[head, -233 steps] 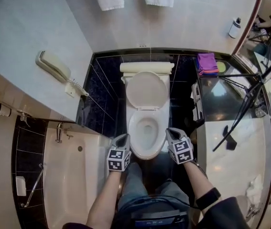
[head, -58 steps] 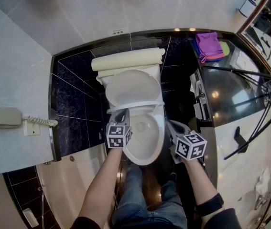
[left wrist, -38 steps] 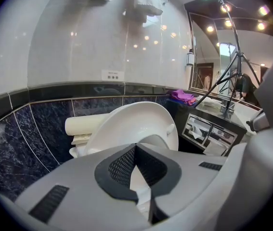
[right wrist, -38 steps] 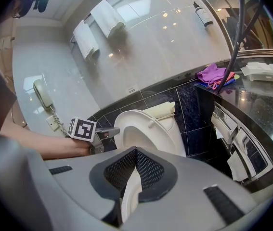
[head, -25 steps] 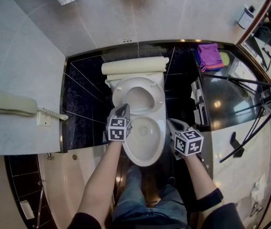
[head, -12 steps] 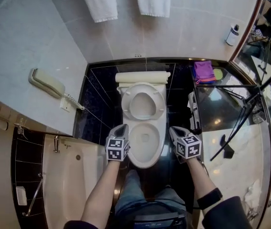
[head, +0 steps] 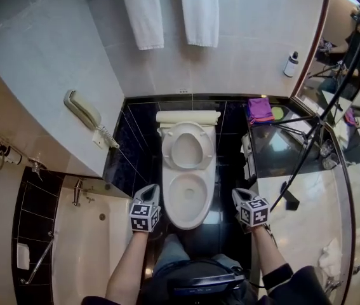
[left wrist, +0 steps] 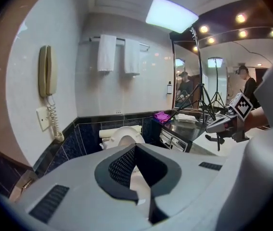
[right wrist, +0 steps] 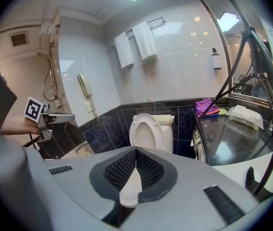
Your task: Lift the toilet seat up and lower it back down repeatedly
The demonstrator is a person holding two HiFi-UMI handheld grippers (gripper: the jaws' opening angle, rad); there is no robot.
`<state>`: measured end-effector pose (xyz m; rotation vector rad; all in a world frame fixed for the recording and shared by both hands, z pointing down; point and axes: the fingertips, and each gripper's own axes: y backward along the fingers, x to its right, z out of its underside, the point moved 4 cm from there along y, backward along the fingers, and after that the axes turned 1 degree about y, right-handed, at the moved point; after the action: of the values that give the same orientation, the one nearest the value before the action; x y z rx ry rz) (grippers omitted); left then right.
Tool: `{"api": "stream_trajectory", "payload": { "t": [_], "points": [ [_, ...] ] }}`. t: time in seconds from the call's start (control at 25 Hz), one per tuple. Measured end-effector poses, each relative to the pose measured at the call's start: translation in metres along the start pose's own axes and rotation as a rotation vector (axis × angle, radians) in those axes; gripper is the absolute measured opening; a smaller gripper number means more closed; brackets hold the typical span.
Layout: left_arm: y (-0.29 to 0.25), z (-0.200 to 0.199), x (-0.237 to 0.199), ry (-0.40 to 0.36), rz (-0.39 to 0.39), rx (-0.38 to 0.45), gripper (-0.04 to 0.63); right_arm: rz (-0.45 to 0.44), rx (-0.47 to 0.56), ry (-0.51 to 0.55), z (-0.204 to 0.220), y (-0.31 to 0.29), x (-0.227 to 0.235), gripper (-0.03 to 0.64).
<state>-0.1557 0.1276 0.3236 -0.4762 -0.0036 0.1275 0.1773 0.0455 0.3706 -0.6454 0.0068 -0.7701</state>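
From the head view alone, the whole layout at once: left gripper (head: 152,191) and right gripper (head: 238,196) low on either side of the bowl (head: 188,223), both apart from it, with a bathtub (head: 87,253) beyond the left one and a dark worktop (head: 275,146) beyond the right. Jaw state not readable there. Settled in the left gripper view: jaws together at the tips, nothing between them. Same in the right gripper view: jaws closed, empty. In the left gripper view, most of the toilet hidden behind the gripper's own body, but a mirror (left wrist: 223,76) and a tripod (left wrist: 202,97) plain at the right. In the right gripper view, a clear look at the toilet seat (right wrist: 146,117): raised, near upright against the cistern (head: 188,115) at the back wall, hinge end down, free end up, touched by neither gripper. Long axis of the oval vertical there; in the head view, running straight away from the person toward the tiled wall. Open face turned toward the person.
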Motion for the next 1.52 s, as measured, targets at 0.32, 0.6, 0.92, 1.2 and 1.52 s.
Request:
{"api": "stream_trajectory", "payload": {
  "t": [0.32, 0.6, 0.92, 1.2, 1.52],
  "points": [
    [0.049, 0.019, -0.003, 0.052, -0.025, 0.021, -0.003, 0.043, 0.035, 0.003, 0.007, 0.039, 0.007, 0.017],
    [0.062, 0.041, 0.003, 0.062, -0.029, 0.003, -0.003, 0.041, 0.027, -0.013, 0.020, 0.042, 0.004, 0.017],
    [0.055, 0.037, 0.007, 0.049, -0.011, 0.009, -0.002, 0.032, 0.016, -0.012, 0.019, 0.035, 0.001, 0.017],
    [0.027, 0.034, 0.010, 0.037, 0.026, -0.027, -0.002, 0.074, 0.001, 0.056, 0.006, 0.013, 0.006, 0.017],
    [-0.050, 0.026, 0.003, -0.002, 0.099, -0.080, -0.002, 0.107, -0.042, 0.220, -0.034, -0.061, 0.015, 0.069]
  ]
}}
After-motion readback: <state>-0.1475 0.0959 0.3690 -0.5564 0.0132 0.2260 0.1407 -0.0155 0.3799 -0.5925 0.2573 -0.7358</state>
